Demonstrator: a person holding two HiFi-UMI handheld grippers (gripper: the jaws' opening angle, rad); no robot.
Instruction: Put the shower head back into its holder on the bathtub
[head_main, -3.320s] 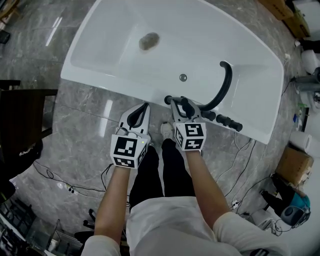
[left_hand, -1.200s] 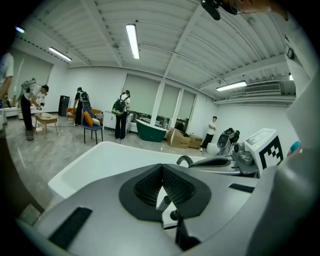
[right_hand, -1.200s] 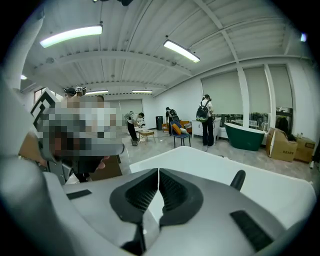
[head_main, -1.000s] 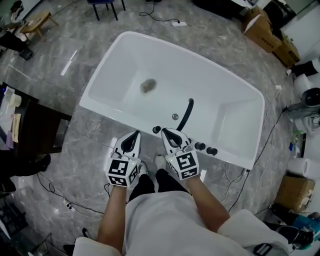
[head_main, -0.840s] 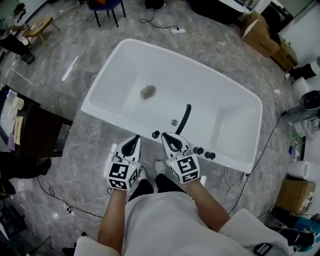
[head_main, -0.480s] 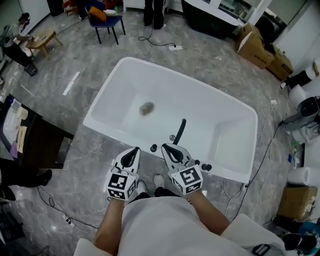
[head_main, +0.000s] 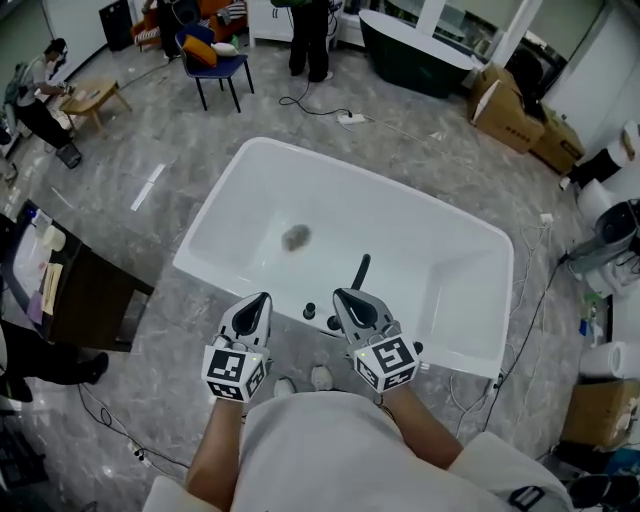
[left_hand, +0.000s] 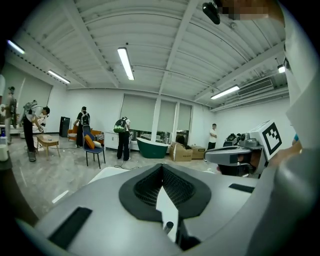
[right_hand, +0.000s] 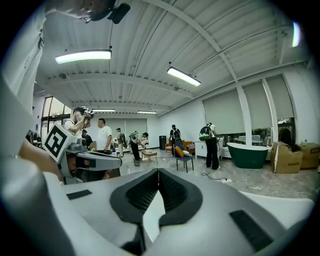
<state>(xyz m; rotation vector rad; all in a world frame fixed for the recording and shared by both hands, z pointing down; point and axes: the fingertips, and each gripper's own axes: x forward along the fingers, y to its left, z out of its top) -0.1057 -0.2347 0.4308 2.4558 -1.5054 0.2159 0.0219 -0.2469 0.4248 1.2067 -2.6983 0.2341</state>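
The white bathtub (head_main: 250, 170) lies below me on the grey floor. The black shower head (head_main: 360, 271) stands at the tub's near rim and leans in over the basin; its foot is hidden behind my right gripper. Two black knobs (head_main: 309, 311) sit on the rim beside it. My left gripper (head_main: 257, 300) hovers above the floor in front of the rim, shut and empty. My right gripper (head_main: 347, 296) hangs over the rim, apart from the shower head, shut with nothing held. The left gripper view (left_hand: 161, 169) and the right gripper view (right_hand: 158, 172) look level across the room.
A drain (head_main: 295, 237) marks the tub floor. A dark table (head_main: 90, 300) stands at the left. Cardboard boxes (head_main: 515, 100) and cables lie to the right. A blue chair (head_main: 215, 55), a dark green tub (head_main: 415, 40) and several people are at the back.
My right gripper has come off the shower head, which stays at the rim. Both grippers and my head have risen, so the tub looks smaller and lower.
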